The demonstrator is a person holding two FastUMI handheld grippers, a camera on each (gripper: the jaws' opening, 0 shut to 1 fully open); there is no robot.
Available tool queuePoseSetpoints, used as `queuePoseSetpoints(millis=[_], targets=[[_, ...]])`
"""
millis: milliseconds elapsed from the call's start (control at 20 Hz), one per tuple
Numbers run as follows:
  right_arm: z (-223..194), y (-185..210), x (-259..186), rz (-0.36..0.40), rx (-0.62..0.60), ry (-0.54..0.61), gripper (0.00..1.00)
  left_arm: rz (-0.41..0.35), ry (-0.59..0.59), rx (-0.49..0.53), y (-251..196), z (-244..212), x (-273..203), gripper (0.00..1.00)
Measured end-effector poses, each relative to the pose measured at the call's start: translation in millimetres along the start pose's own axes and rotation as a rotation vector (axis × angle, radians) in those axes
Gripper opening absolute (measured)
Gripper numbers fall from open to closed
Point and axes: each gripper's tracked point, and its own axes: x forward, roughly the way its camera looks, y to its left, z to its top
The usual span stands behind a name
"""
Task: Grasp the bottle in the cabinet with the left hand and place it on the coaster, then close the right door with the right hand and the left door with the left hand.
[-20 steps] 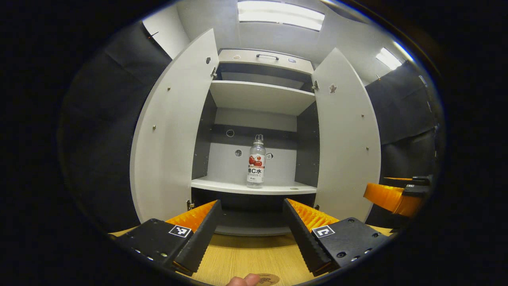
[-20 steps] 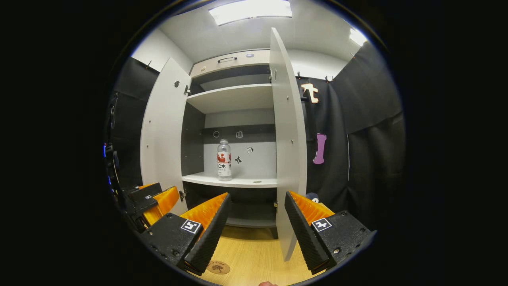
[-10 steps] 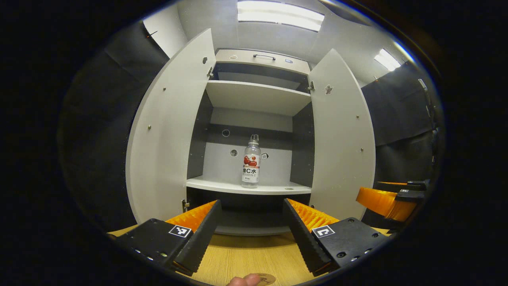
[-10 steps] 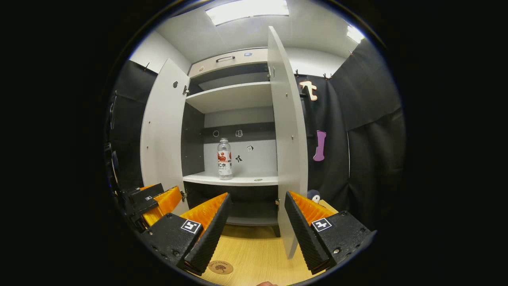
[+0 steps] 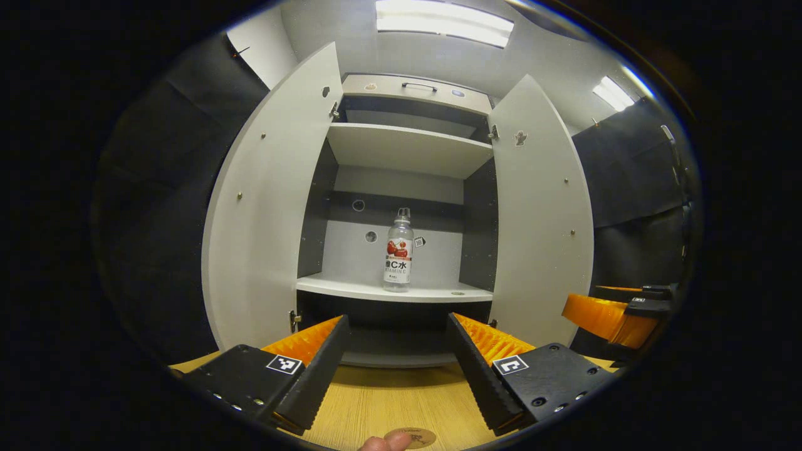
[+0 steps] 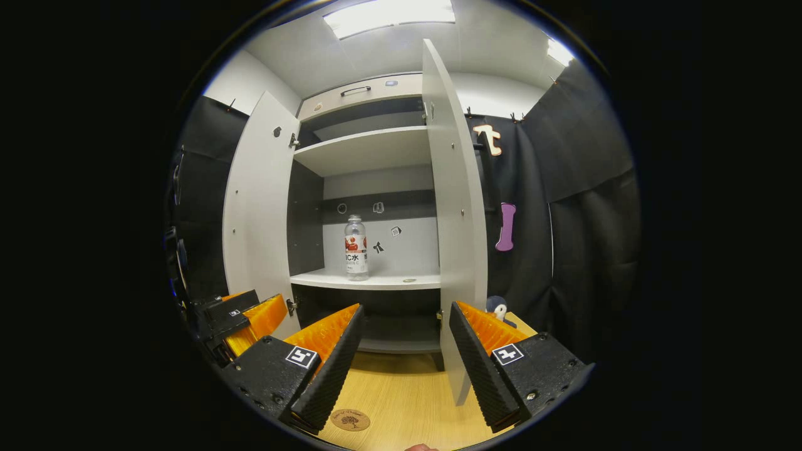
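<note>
Left gripper view: my left gripper (image 5: 396,360) hangs low over the wooden surface (image 5: 388,407) with its jaws spread wide and nothing between them. The clear bottle with the red label (image 5: 398,250) stands upright on the middle shelf (image 5: 351,289) of the cabinet, both doors swung out. It sits above and well beyond the jaws, roughly on their centre line. The risk I see here is the reach: the bottle is tall and narrow, so if I drive in off-centre, one jaw would strike its side first and tip it over or push it toward the back panel. Coming up too shallow, I could catch the front edge of the shelf. The left door (image 5: 269,207) and right door (image 5: 539,213) flank the opening closely, so drifting sideways would knock one. The coaster (image 5: 415,436) lies at the very bottom edge, next to a fingertip, near the jaws. The right gripper (image 5: 611,313) shows off to the right.

Right gripper view: my right gripper (image 6: 404,360) is likewise wide and empty, low over the surface. The bottle (image 6: 356,247) stands left of the jaws' centre line, far ahead and higher. The right door (image 6: 454,219) stands edge-on almost straight ahead, near the right jaw; a careless push could swing it shut before the bottle is out. The coaster (image 6: 350,419) lies just below the left jaw. The left gripper (image 6: 235,319) shows at the left.
</note>
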Motion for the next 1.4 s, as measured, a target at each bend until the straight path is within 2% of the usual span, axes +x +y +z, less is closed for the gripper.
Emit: queuePoseSetpoints(millis=[250,300,350,400,450,500,700,900,1000,1150,1350,1400], targets=[[0.7,1.8,-0.8,0.006,-0.007,0.0,0.83,0.004,0.003,0.005,3.2,-0.9,3.4,0.95],[0.8,2.1,-1.5,0.008,-0.007,-0.001,0.83,-0.004,0.007,0.009,3.1,-0.9,7.0,0.94],[1.3,2.5,-1.5,0.008,-0.008,-0.002,0.83,-0.019,0.019,0.01,1.3,-2.0,12.2,0.99],[2.0,4.1,-3.1,0.01,-0.009,-0.004,0.83,-0.036,0.024,0.008,-0.7,-1.7,17.5,0.95],[2.6,6.7,-3.8,0.013,-0.01,-0.005,0.83,-0.049,0.021,0.009,-2.1,0.9,23.0,0.99],[1.8,7.8,-3.5,0.014,-0.013,-0.003,0.83,-0.058,0.016,0.018,-2.2,4.6,29.4,0.95],[3.9,10.7,-4.8,0.015,-0.018,-0.004,0.83,-0.091,-0.022,0.049,-7.7,20.8,59.6,0.95],[8.7,8.6,-11.0,-0.003,-0.024,-0.017,0.83,-0.145,0.034,0.001,-22.3,24.3,97.2,0.95],[9.9,6.7,-14.0,-0.012,-0.027,-0.024,0.83,-0.166,0.004,-0.025,-26.1,35.9,121.9,0.95],[10.1,1.3,-16.6,-0.032,-0.022,-0.025,0.83,-0.161,-0.028,0.003,-23.0,42.7,167.9,0.94],[12.7,-8.4,-20.7,-0.067,-0.019,-0.031,0.83,-0.167,0.038,0.008,-20.6,32.1,230.1,0.95],[11.7,-10.8,-20.7,-0.074,-0.017,-0.028,0.83,-0.15,0.047,0.012,-16.1,30.4,242.8,0.94]])
